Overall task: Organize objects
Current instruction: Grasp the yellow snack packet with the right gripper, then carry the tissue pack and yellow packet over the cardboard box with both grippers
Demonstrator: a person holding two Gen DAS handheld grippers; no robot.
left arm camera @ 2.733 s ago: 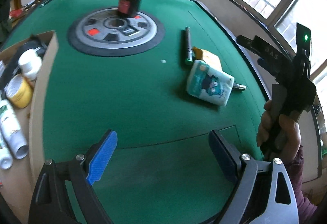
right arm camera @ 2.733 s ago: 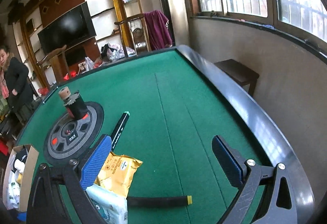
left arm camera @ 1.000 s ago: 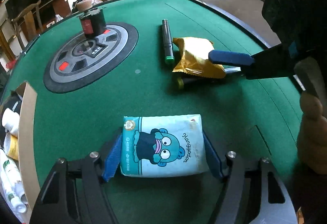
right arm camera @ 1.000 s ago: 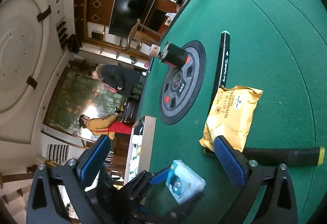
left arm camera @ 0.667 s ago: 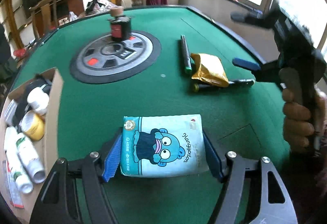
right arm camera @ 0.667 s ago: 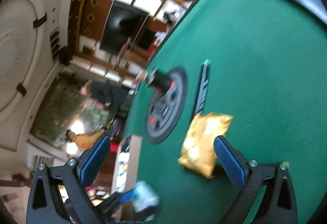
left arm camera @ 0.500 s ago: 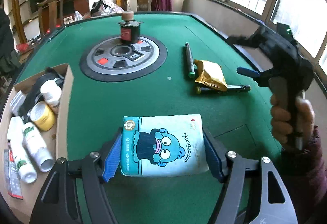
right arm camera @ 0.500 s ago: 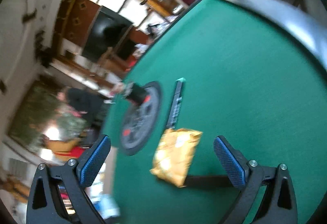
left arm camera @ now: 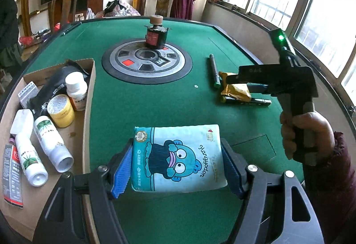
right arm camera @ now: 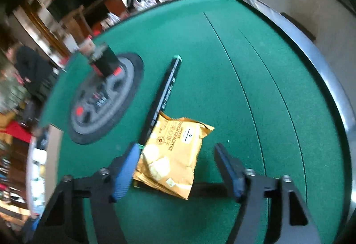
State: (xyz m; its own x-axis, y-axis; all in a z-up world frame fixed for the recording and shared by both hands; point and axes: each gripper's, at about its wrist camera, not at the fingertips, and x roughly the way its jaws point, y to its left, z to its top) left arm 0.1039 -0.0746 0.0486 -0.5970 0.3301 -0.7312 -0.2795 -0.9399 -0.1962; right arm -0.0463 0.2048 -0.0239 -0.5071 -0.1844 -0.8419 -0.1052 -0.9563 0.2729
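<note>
My left gripper (left arm camera: 176, 168) is shut on a light-blue tissue pack (left arm camera: 178, 159) with a cartoon face, held above the green table (left arm camera: 155, 110) beside the cardboard box (left arm camera: 89, 97). My right gripper (right arm camera: 178, 168) is open, its fingers on either side of a yellow cracker packet (right arm camera: 173, 155), which also shows in the left wrist view (left arm camera: 235, 89). The packet lies over a black marker (left arm camera: 255, 101), next to a second black marker (right arm camera: 164, 97). The right gripper's body (left arm camera: 278, 81) shows in the left wrist view.
The box at the left holds white bottles (left arm camera: 51, 143), a yellow-labelled jar (left arm camera: 59, 110), a tube and a black pouch. A round grey and black panel (left arm camera: 146, 63) sits mid-table with a small black and red bottle (left arm camera: 155, 37) on it. The table rim (right arm camera: 329, 70) runs along the right.
The left gripper has closed on the tissue pack and carried it back toward the box. The right gripper has swung down over the cracker packet and its fingers now stand closer together.
</note>
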